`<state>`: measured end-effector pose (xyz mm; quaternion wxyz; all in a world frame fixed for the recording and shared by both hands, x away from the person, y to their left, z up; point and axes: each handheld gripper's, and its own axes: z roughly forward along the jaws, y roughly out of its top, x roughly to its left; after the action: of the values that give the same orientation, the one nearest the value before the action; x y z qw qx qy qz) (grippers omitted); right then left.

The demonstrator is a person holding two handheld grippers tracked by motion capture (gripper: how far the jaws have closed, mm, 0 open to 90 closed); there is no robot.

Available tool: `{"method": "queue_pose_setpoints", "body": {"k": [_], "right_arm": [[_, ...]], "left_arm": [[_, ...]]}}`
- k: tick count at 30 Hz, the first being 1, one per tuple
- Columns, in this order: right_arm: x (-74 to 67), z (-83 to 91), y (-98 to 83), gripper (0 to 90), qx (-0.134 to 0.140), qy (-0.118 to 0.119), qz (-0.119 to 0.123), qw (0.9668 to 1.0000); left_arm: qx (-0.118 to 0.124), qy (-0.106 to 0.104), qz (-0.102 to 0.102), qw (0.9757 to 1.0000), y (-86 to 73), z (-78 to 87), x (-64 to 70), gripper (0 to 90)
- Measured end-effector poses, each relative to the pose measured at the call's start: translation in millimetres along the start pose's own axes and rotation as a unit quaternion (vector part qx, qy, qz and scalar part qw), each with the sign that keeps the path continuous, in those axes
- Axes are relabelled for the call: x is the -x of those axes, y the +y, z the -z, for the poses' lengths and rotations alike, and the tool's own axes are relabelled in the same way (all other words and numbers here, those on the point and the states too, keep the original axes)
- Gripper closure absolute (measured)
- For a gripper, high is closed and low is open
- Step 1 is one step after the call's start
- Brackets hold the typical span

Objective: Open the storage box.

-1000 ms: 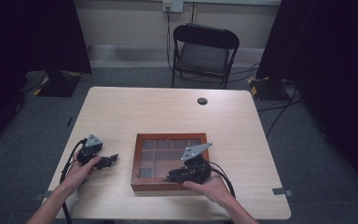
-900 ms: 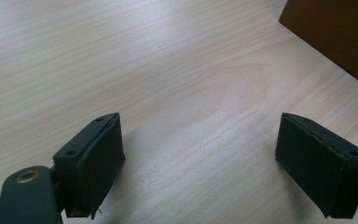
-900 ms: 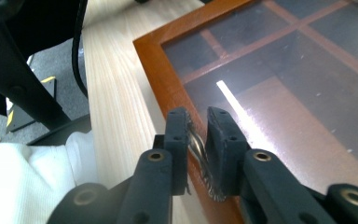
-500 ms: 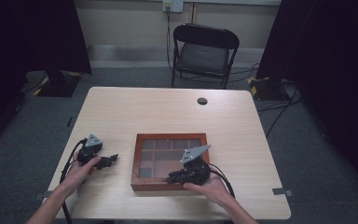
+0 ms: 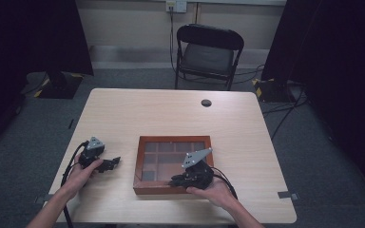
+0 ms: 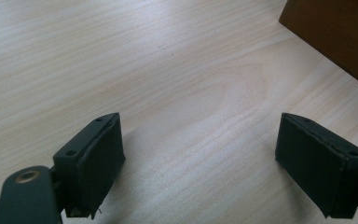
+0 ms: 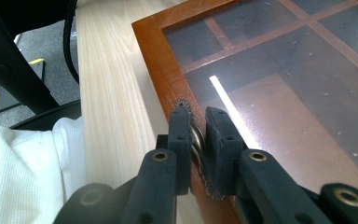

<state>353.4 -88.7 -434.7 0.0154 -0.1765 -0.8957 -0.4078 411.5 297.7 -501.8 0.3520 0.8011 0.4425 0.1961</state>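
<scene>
A brown wooden box [image 5: 140,164] with a glass lid over several compartments lies flat on the table's near half. My right gripper [image 5: 175,180] reaches over the box's near edge. In the right gripper view its jaws [image 7: 198,123] are shut on a small metal knob [image 7: 196,137] fixed to the lid's wooden frame [image 7: 158,51]. My left gripper [image 5: 114,163] rests on the tabletop to the left of the box, apart from it. Its jaws [image 6: 200,135] stand open with bare wood between them, and a corner of the box [image 6: 340,32] shows ahead.
The light wooden table [image 5: 171,114] has a round cable hole [image 5: 206,102] near its far edge. A black folding chair [image 5: 208,50] stands behind the table. Cables trail from both grippers toward the near edge. A white sleeve [image 7: 23,172] lies beside the right gripper.
</scene>
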Motion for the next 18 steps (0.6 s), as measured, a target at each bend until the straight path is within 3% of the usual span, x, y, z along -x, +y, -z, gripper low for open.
{"method": "queue_pose_setpoints", "body": {"k": [18], "right_arm": [[0.0, 7.2, 7.5, 81.2, 0.007, 0.004, 0.002, 1.0000]], "left_arm": [[0.000, 0.000, 0.001, 1.0000, -0.1, -0.1, 0.1, 14.5]]}}
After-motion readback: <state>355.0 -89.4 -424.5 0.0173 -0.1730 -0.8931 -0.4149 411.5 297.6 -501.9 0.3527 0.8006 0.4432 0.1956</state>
